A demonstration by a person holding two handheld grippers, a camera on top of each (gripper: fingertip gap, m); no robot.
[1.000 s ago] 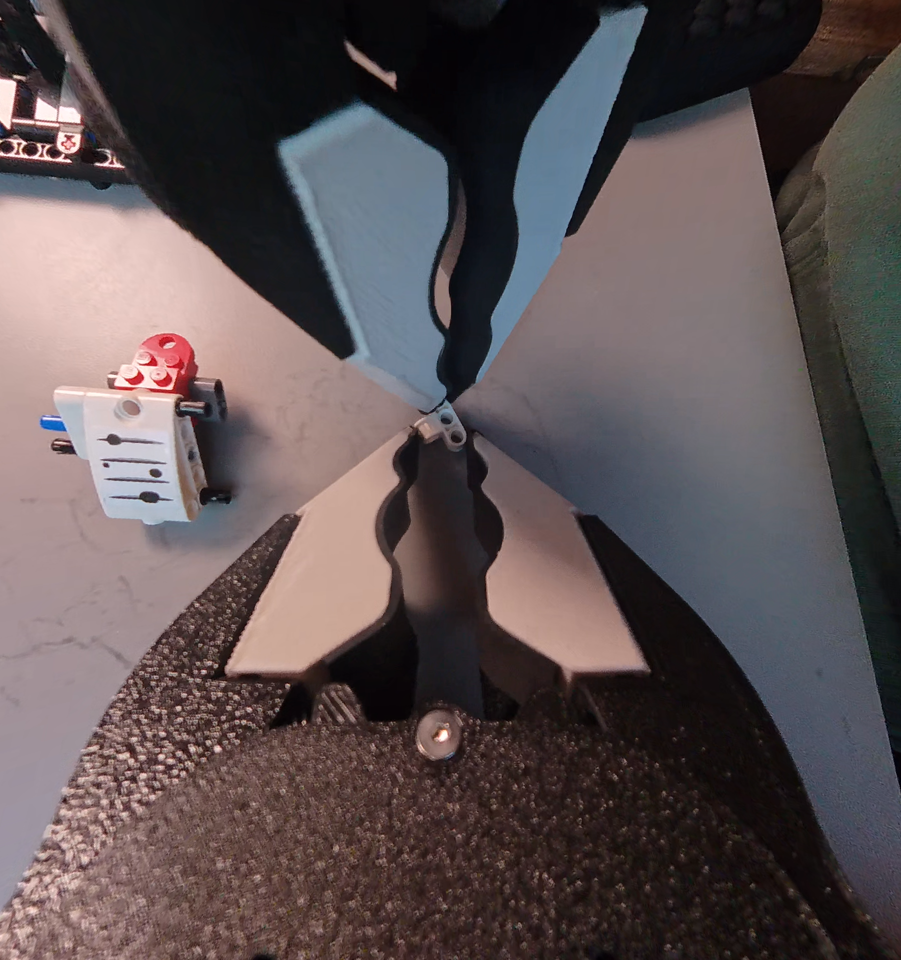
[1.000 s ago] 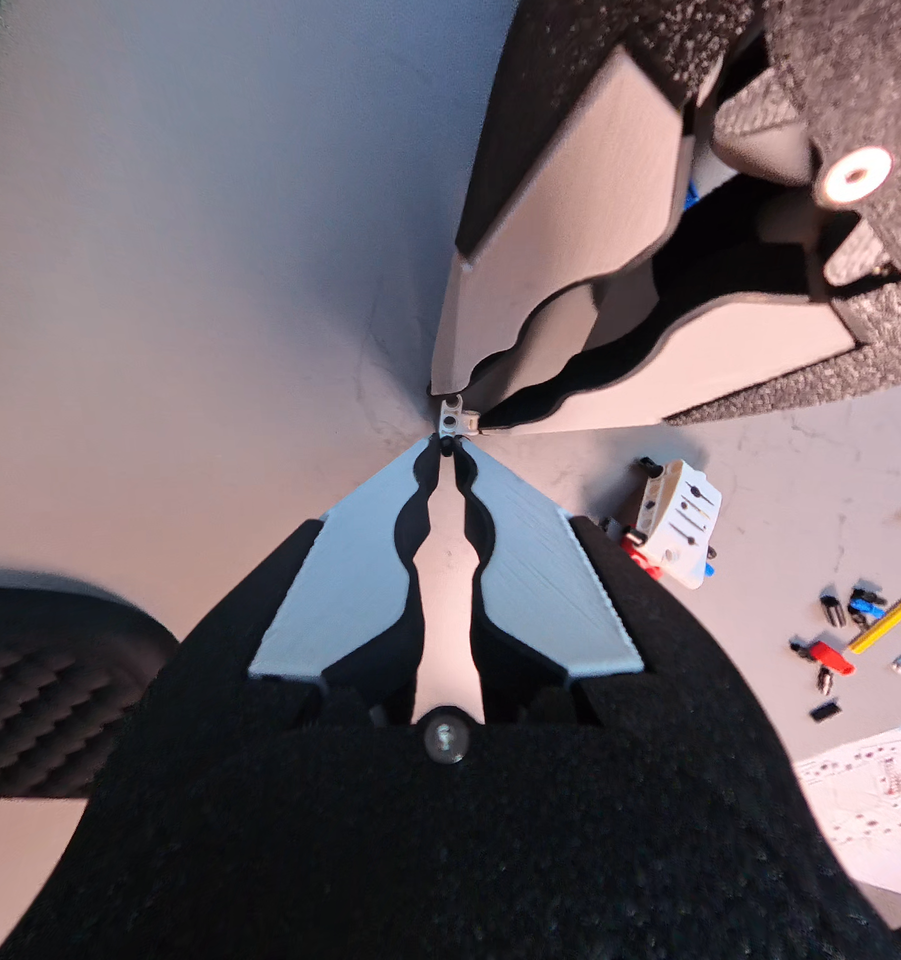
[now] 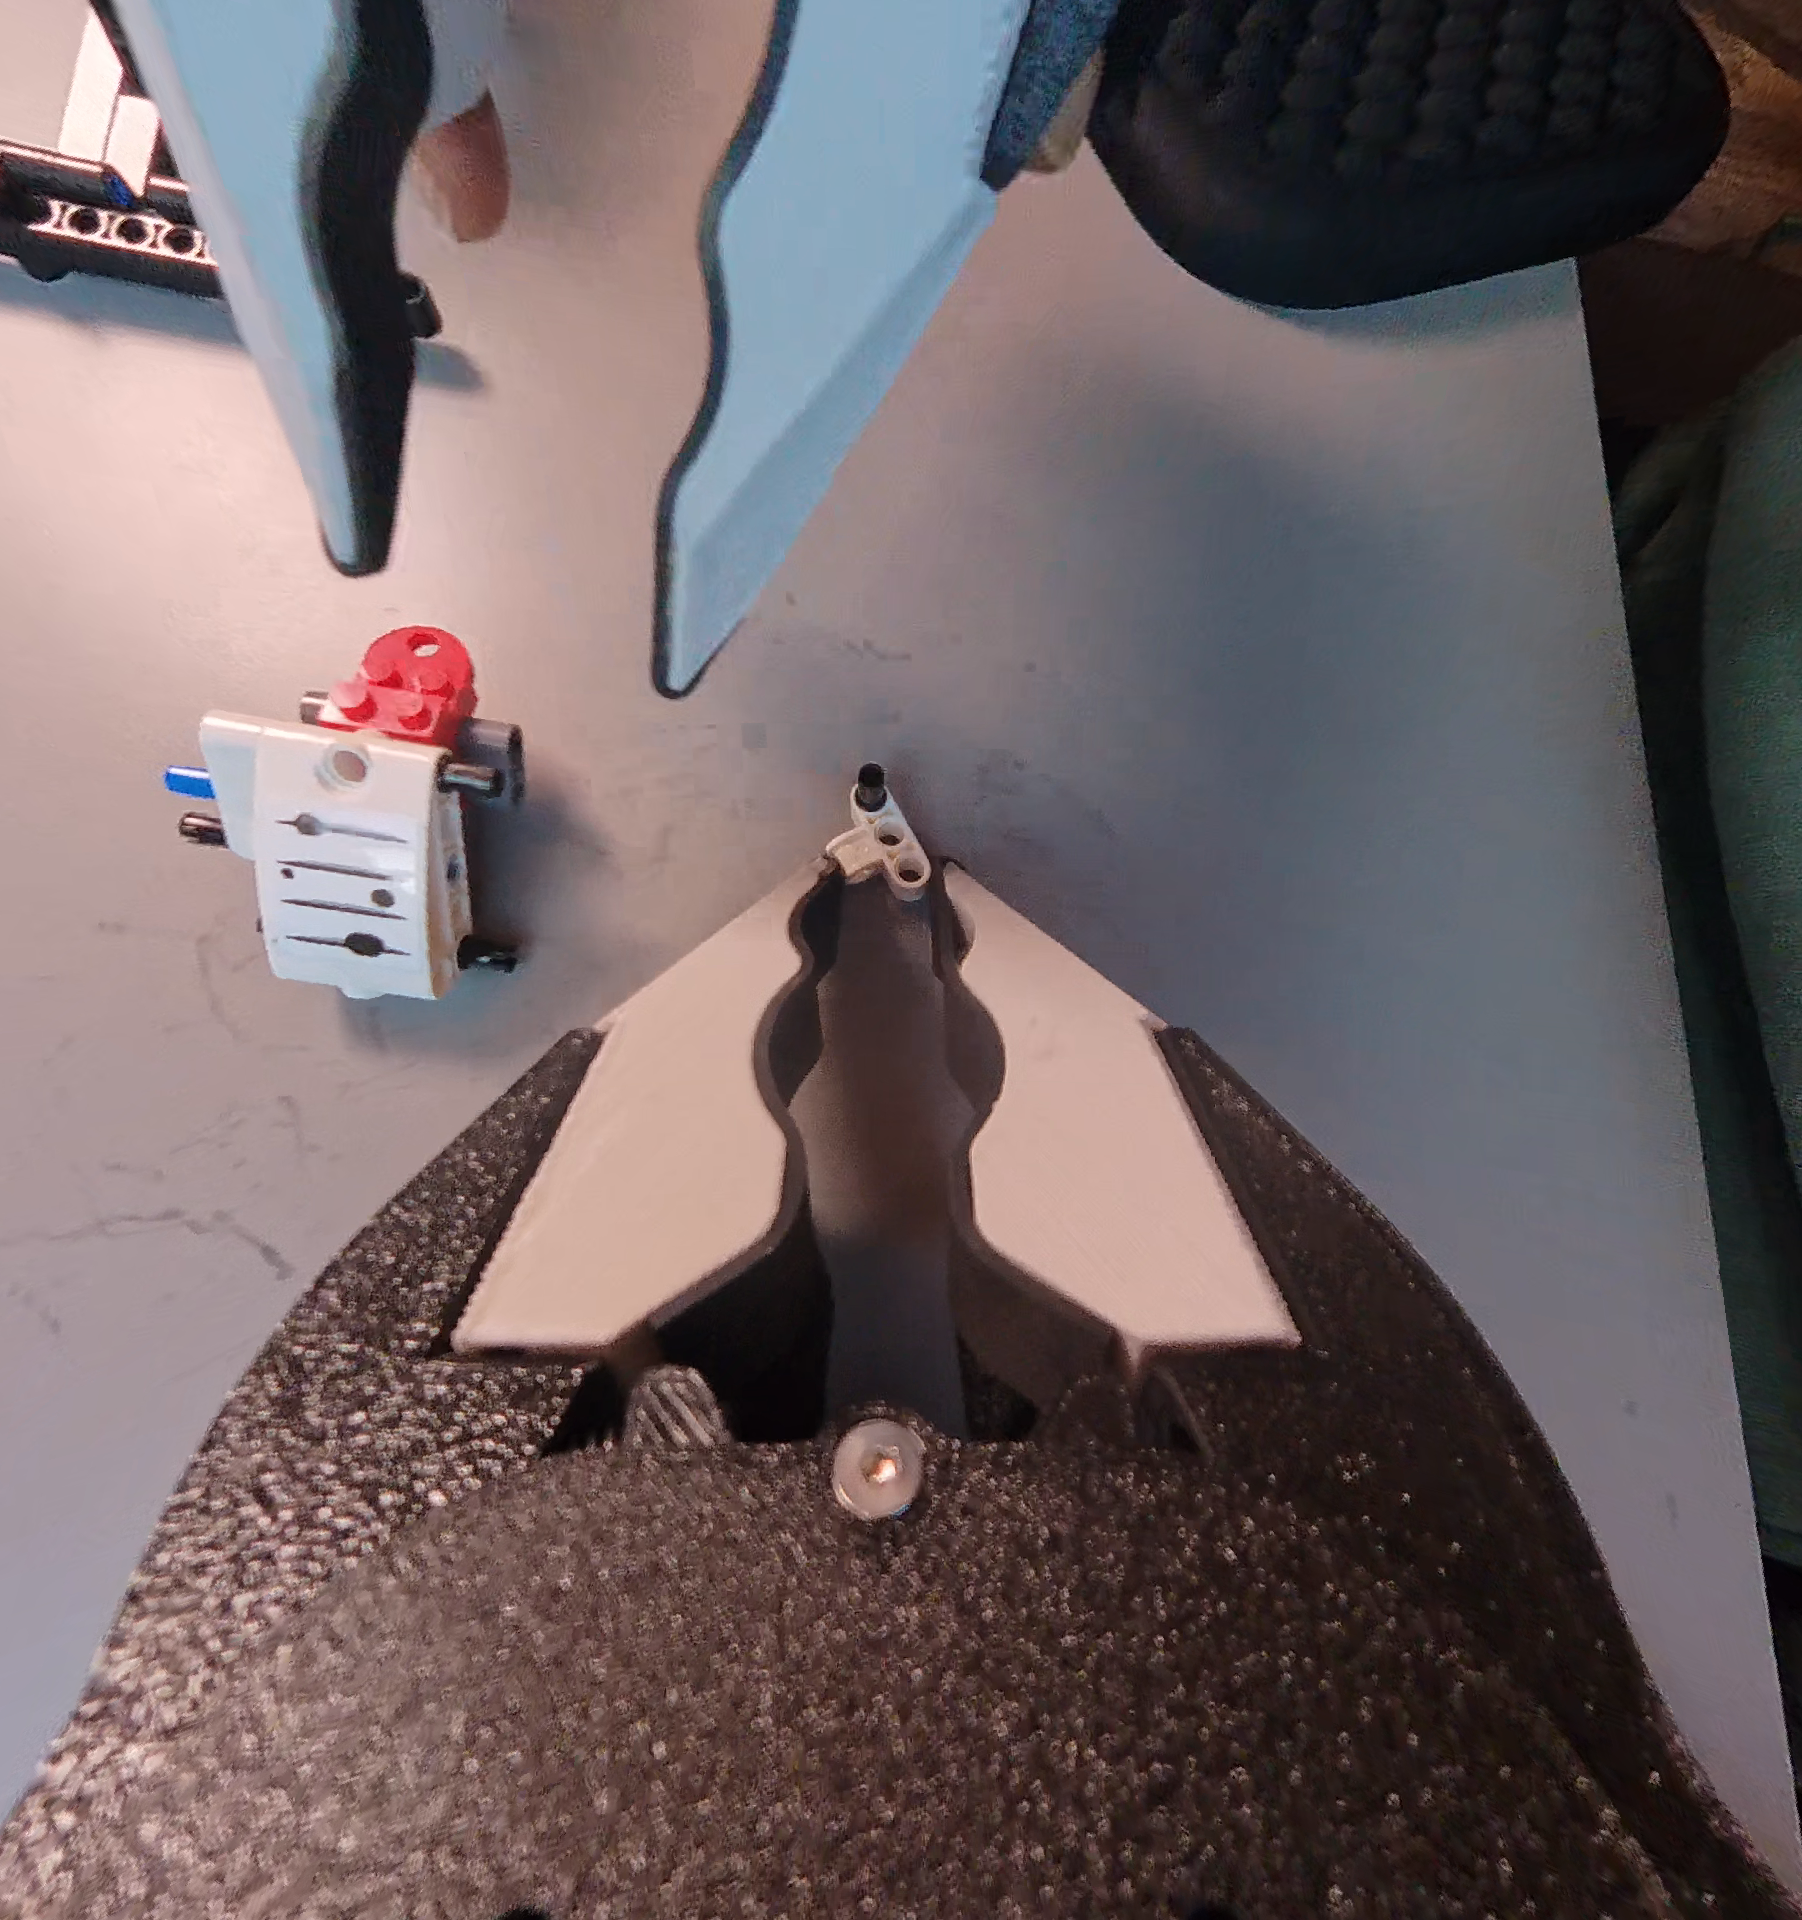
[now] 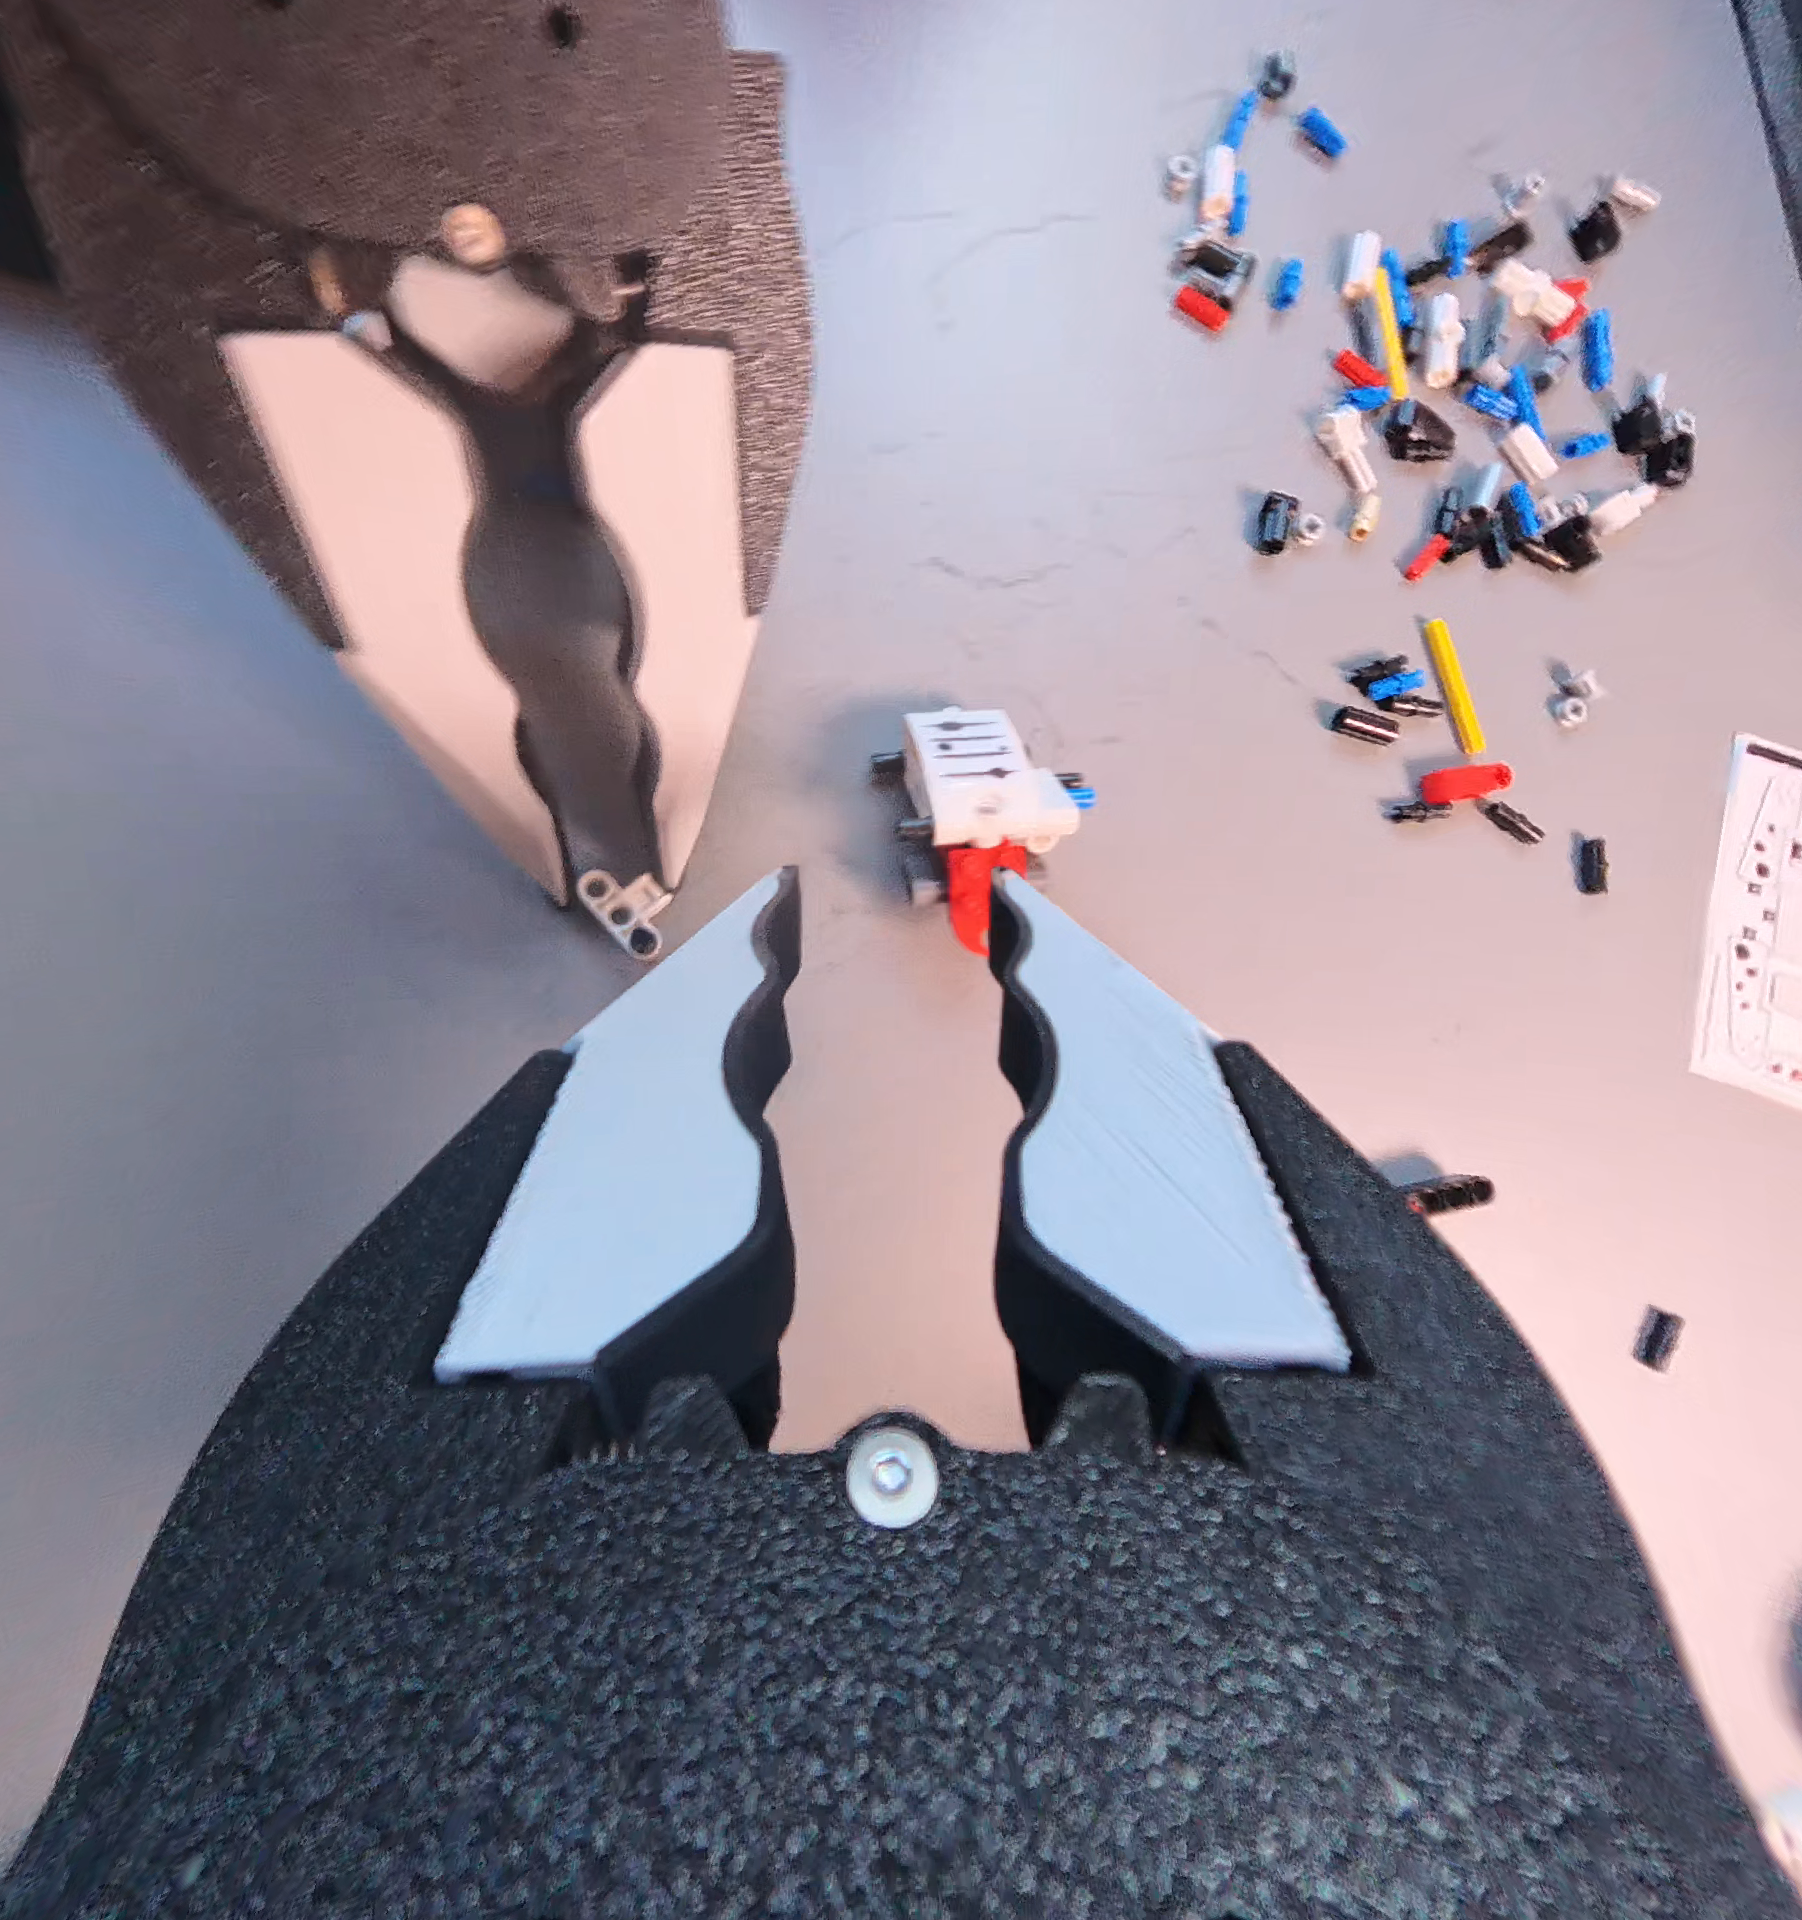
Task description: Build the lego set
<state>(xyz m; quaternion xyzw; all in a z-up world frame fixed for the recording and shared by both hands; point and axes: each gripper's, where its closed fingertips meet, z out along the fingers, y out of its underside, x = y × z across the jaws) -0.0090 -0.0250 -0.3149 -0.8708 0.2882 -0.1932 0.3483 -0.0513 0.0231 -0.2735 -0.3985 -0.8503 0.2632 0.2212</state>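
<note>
Light is soft, cool-to-pinkish, w/ mild shadows under the white-and-red lego assembly [image 3: 367,831] on the grey table [image 3: 1240,727]. Strong fisheye bending at edges. Right wrist view: the left gripper [image 4: 622,914] is motion-blurred, loose lego pieces [image 4: 1448,364] slightly soft.

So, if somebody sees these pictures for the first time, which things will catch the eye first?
First, the left claw, shut on a small grey connector with a black pin at its tip, above the grey table. Next, the white and red sub-assembly lying just beyond the open right claw. Then the loose pile of parts at the far right of the right wrist view.
</note>
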